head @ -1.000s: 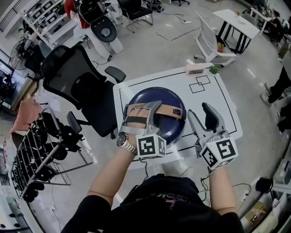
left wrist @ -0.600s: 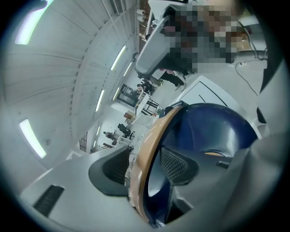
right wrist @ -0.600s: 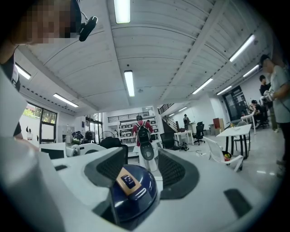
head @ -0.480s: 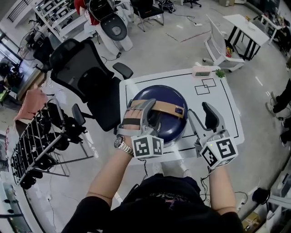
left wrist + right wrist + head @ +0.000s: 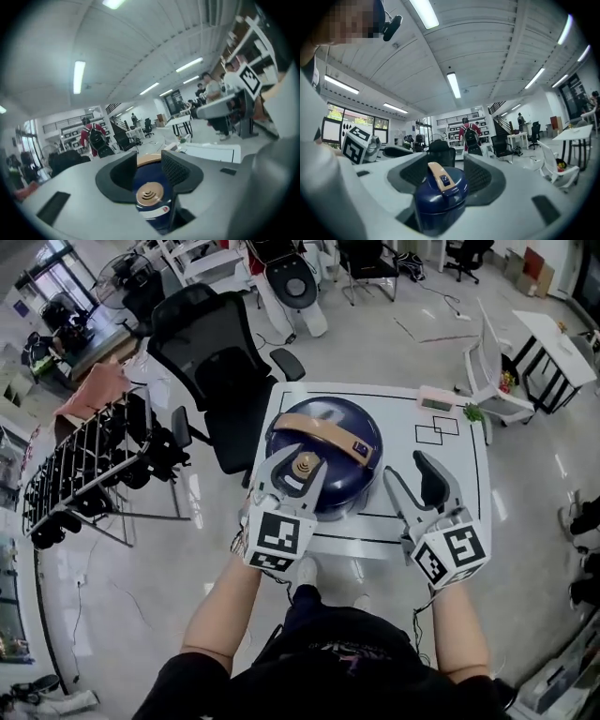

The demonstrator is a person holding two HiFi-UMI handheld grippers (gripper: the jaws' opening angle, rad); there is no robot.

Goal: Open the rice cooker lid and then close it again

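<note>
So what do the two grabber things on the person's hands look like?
Both are light grey plastic with two long jaws lined in black bumpy pads. The left gripper and the right gripper each carry a white cube with black square markers. The left one's jaws are closing now, with the gold lid knob between them. The person wears a black short-sleeved top.

Navy rice cooker (image 5: 349, 474), tan handle (image 5: 326, 432)

Black shirt (image 5: 345, 673), grey left gripper (image 5: 302, 463)
</note>
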